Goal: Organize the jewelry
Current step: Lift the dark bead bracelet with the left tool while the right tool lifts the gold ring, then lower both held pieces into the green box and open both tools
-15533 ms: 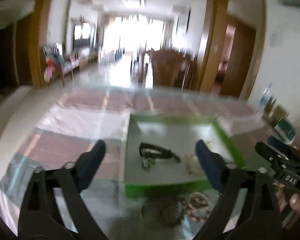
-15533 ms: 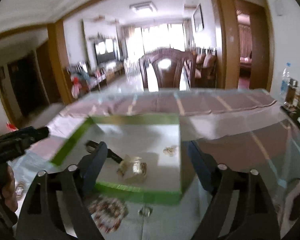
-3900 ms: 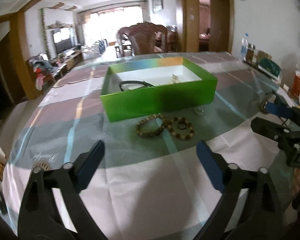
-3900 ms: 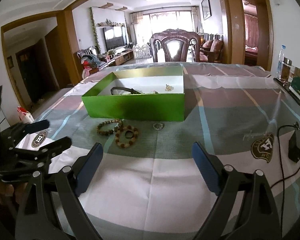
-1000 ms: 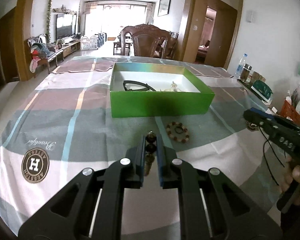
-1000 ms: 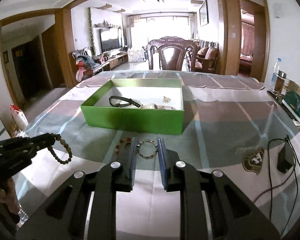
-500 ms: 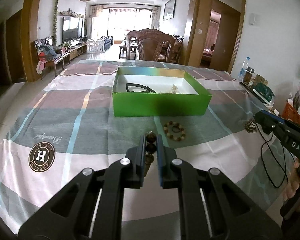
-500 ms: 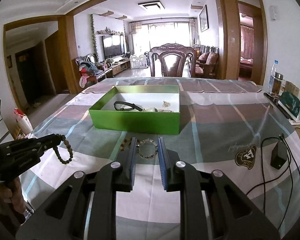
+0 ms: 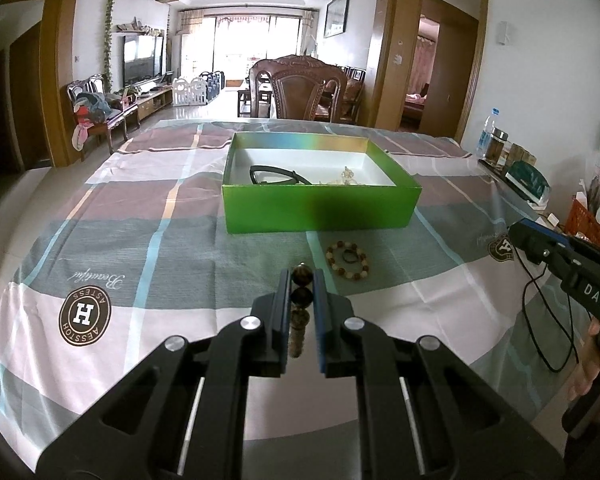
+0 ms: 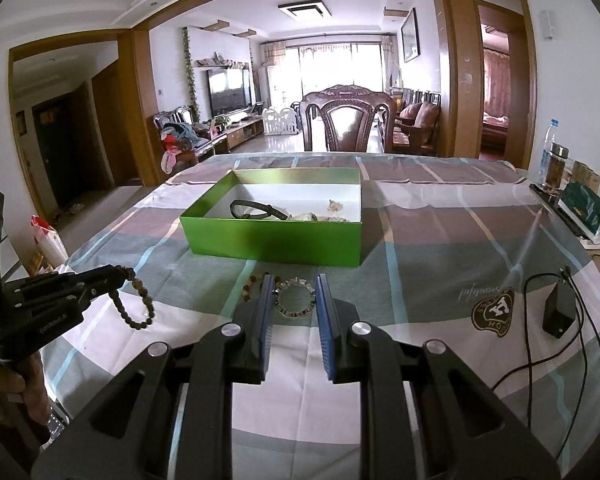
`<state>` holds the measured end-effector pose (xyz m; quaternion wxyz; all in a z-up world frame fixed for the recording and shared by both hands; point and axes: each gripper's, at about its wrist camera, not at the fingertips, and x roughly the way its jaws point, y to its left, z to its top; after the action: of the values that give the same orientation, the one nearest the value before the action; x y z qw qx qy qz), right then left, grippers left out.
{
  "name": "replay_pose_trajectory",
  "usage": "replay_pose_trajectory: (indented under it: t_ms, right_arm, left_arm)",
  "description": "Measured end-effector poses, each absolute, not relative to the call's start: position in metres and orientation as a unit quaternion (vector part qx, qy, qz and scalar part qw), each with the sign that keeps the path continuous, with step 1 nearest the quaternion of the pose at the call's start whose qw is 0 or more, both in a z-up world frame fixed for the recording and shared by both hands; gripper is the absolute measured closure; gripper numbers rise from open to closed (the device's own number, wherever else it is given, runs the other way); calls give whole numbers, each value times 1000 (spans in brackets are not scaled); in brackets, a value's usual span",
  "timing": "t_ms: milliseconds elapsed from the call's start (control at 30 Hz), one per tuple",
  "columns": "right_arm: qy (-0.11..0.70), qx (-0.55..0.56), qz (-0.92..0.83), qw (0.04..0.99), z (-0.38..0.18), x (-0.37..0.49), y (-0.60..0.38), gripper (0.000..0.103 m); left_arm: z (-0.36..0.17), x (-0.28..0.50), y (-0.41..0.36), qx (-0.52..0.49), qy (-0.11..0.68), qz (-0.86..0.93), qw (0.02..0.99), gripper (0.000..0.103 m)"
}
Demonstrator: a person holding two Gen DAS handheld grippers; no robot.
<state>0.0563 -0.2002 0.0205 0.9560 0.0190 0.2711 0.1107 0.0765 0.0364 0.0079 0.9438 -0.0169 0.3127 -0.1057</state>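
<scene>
Two pieces are gripped and lifted now: a dark bead bracelet (image 10: 134,304) is clamped in the left gripper (image 9: 302,280), at lower centre of the left view, and a silver ring-shaped bracelet (image 10: 295,297) is pinched in the right gripper (image 10: 295,288). Inside the green box (image 9: 320,208), mid-frame, a black strap (image 9: 278,174) and a few pale trinkets are already stored. One light bead bracelet (image 9: 347,265) is left on the tablecloth (image 9: 100,240) in front of the box, so the task is judged partly done. "ASTESS", "H" and "Beautiful" are read upside down on the cloth; "DAS" is seen on the right gripper body.
</scene>
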Motion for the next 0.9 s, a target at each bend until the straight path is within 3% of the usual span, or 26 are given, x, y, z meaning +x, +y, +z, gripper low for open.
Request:
replay_pose_trajectory:
  t_ms: [367,600,833,867,900]
  right_arm:
    - [260,10,119,958,34,84,-198,82]
    - [252,14,139,958,56,183,-191,82]
    - [295,14,130,946,20,295,-177,81]
    - [299,13,125,946,15,302,-177,78]
    - [306,14,123,944,9,310,-177,57]
  left_arm:
    - [28,103,35,-13,301,-114,947,92]
    - [66,204,26,-20,299,-130,945,92]
    - [33,316,21,-26,354,-89,931,90]
    - [26,325,22,-27,361,-80,929,76]
    - [17,333,23,-27,366,-69,928,42]
